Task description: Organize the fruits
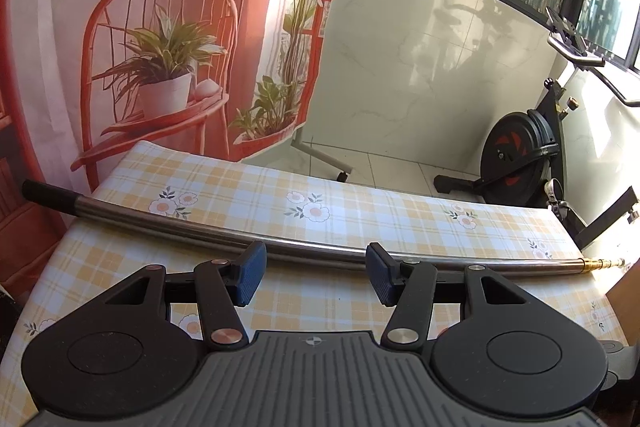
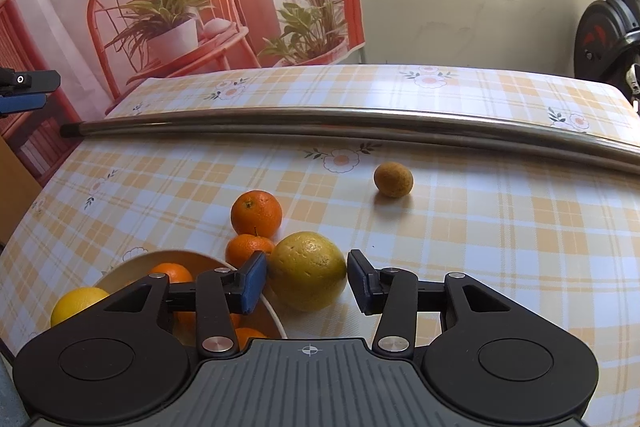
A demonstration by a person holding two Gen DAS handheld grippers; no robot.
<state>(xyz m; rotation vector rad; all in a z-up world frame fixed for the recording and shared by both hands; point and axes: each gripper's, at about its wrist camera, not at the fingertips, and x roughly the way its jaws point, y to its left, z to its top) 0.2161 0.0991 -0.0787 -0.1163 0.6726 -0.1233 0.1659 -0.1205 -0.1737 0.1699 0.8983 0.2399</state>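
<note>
Right gripper [image 2: 307, 281] jaws spread wide, straddling a big yellow-green citrus [image 2: 307, 270] with dull, pitted, slightly scuffed skin; left pad just beside it, right pad apart, no clamp. Citrus sits on the checked tablecloth [image 2: 480, 247], just right of a tan bowl [image 2: 120, 269]. Bowl holds oranges and 1 lemon [image 2: 78, 303]. 2 oranges [image 2: 256, 213] on the cloth behind the citrus. 1 small brown fruit [image 2: 393, 179] well apart, near the metal pole [image 2: 360, 123]. Left gripper [image 1: 316, 275] released, empty, above bare cloth.
</note>
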